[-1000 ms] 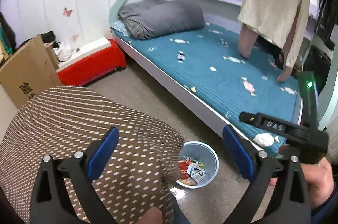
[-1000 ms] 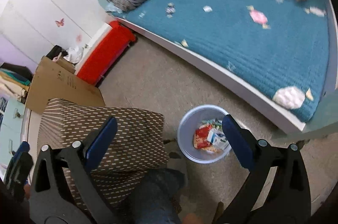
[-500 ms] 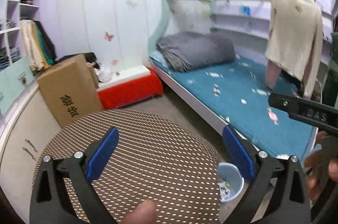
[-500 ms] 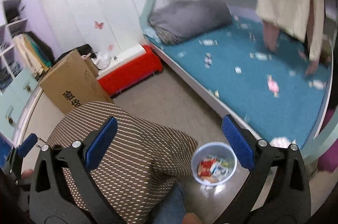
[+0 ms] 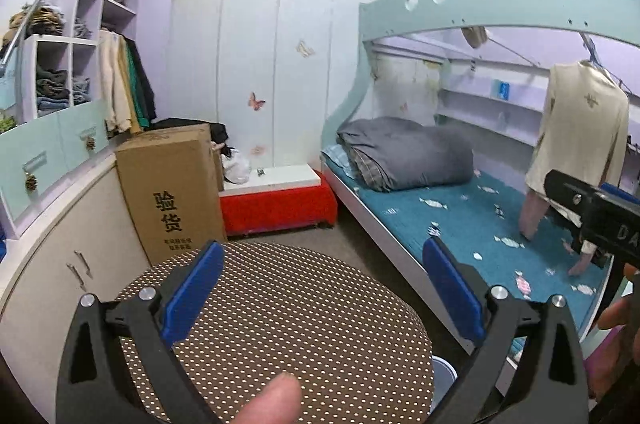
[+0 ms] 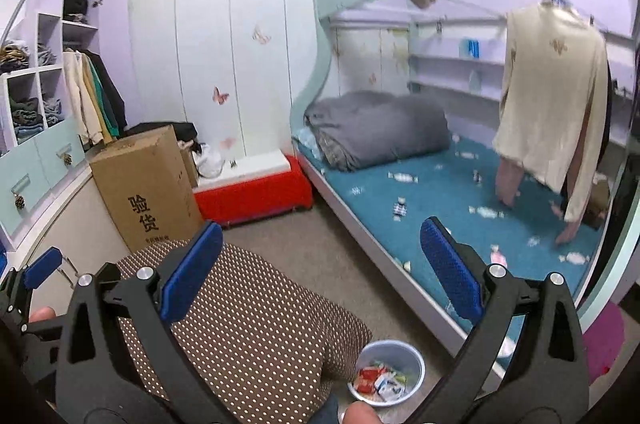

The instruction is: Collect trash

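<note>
A small blue-grey trash bin (image 6: 387, 372) stands on the floor beside the bed, with several wrappers (image 6: 380, 379) inside; only its rim (image 5: 444, 372) shows in the left wrist view. More wrappers, such as a pink one (image 5: 523, 283) and a white one (image 6: 404, 178), lie scattered on the teal bed cover (image 6: 448, 200). My left gripper (image 5: 320, 292) is open and empty, raised above a brown dotted stool (image 5: 280, 324). My right gripper (image 6: 320, 264) is open and empty, raised over the floor between stool and bed.
A cardboard box (image 5: 172, 192) and a red-sided bench (image 5: 276, 200) stand against the far wall. A folded grey duvet (image 6: 376, 132) lies at the bed's head. A cream sweater (image 6: 552, 104) hangs over the bed. Cabinets (image 5: 60, 264) line the left side.
Both grippers have tilted up from looking down at the bin and floor to looking across the room. The bin has slid to the bottom of both views. Both stay open.
</note>
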Available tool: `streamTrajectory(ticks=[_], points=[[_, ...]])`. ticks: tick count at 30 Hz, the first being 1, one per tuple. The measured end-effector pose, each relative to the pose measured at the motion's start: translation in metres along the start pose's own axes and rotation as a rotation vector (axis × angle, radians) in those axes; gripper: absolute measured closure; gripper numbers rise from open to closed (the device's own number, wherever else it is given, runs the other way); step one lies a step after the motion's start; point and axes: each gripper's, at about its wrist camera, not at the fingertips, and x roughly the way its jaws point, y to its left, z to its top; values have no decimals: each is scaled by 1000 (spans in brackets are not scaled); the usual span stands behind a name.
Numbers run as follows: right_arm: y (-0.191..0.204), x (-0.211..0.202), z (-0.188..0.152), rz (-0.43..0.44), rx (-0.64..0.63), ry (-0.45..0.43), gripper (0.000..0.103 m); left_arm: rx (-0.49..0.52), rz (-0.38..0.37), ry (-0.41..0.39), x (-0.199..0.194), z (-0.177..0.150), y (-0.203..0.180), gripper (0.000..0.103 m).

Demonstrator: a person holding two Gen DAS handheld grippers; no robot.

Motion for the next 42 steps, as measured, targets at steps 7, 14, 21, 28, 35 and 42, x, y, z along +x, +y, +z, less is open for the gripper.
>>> streamTrajectory(ticks=[7,14,21,28,35,42], points=[[14,-14,6,0,-13,-47,6,-14,33,-68,-20,13,13,5],[20,-19,8,8,-13,-55,6,-13,36,-107,-31,20,13,5],[24,-19,7,20,-16,-58,6,-17,37,-110,-33,20,20,5],[30,-22,8,37,-25,-64,6,-20,49,-115,-34,20,21,5],[35,-22,10,52,-29,-65,6,-24,58,-121,-35,21,22,5],[37,-22,9,55,-28,-66,6,-21,58,-124,-36,21,20,5]])
